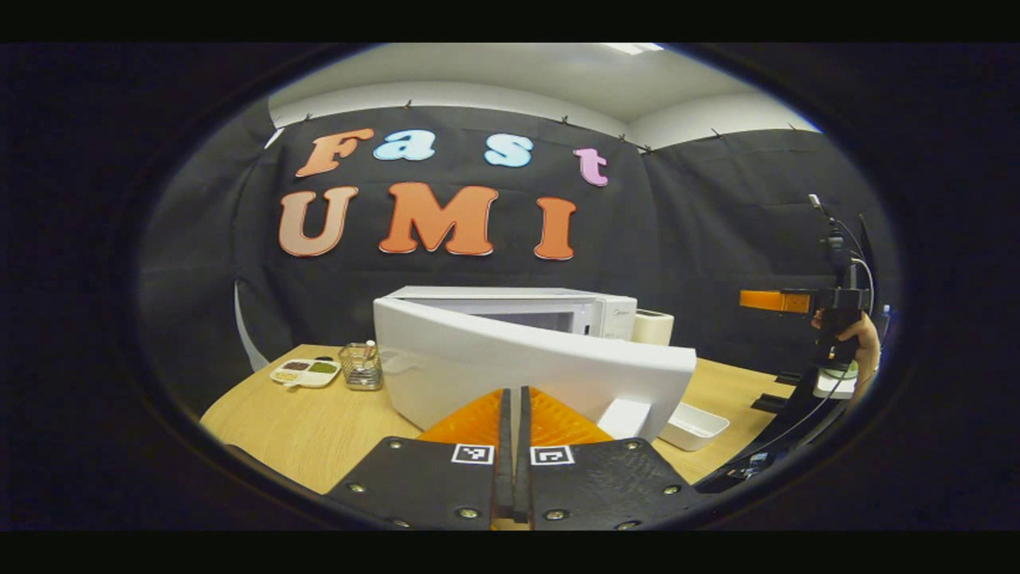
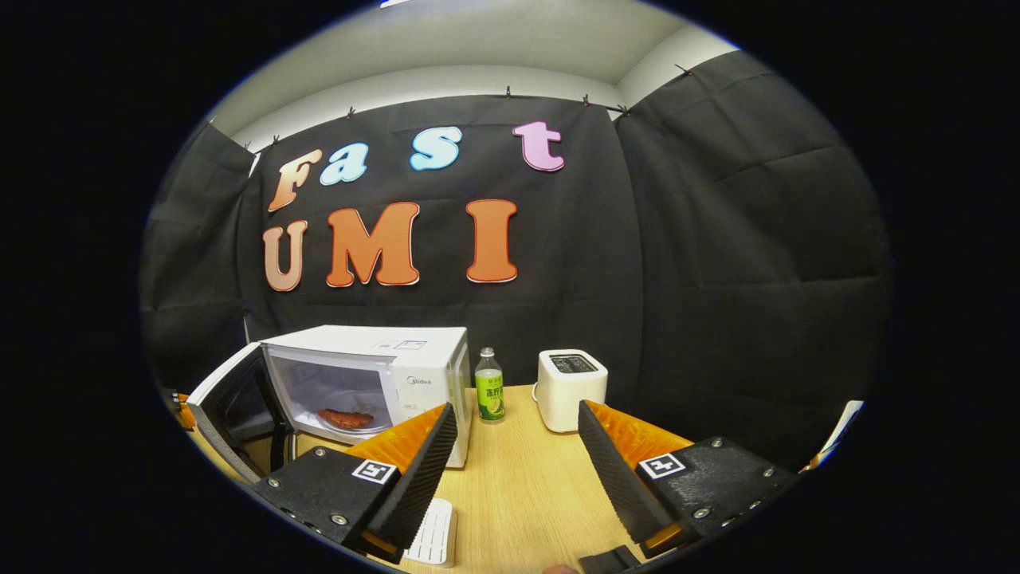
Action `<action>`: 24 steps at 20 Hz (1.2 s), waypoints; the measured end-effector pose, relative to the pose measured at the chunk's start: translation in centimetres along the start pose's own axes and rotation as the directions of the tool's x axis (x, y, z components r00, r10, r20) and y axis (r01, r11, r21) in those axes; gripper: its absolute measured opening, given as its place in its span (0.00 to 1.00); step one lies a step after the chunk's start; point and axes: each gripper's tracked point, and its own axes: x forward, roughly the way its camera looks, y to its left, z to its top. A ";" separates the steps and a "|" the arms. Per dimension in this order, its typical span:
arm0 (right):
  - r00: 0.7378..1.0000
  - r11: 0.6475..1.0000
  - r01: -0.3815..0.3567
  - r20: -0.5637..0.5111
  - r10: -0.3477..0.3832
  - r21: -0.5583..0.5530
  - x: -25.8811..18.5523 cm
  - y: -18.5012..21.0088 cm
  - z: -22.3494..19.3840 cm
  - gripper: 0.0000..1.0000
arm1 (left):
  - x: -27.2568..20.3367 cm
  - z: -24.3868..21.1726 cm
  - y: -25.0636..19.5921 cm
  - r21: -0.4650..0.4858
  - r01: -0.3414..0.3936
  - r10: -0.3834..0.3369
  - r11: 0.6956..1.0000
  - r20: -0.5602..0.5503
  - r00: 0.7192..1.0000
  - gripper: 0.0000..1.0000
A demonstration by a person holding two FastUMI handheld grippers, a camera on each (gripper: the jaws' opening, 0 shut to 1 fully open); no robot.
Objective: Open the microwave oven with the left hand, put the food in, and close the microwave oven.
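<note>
Two steps done, I judge: food (image 2: 347,418) inside microwave (image 2: 374,375); left claw (image 1: 515,414) clenched empty behind door (image 1: 542,375), right claw (image 2: 514,446) released; next, push shut

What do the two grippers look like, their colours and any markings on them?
Left gripper: orange ribbed fingers on black bolted plates, each plate bearing a small square black-and-white marker. Right gripper: the same make, with black ridged pads on the inner faces of its orange fingers. Seen from the left gripper view, the right gripper has an orange finger on a black body with thin cables trailing.
</note>
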 end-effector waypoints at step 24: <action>0.991 0.991 0.131 -0.030 -0.130 0.017 0.5 -7.3 -1.7 0.95 | 18.9 -0.5 -2.0 0.023 -0.114 0.114 0.993 -0.006 0.993 0.00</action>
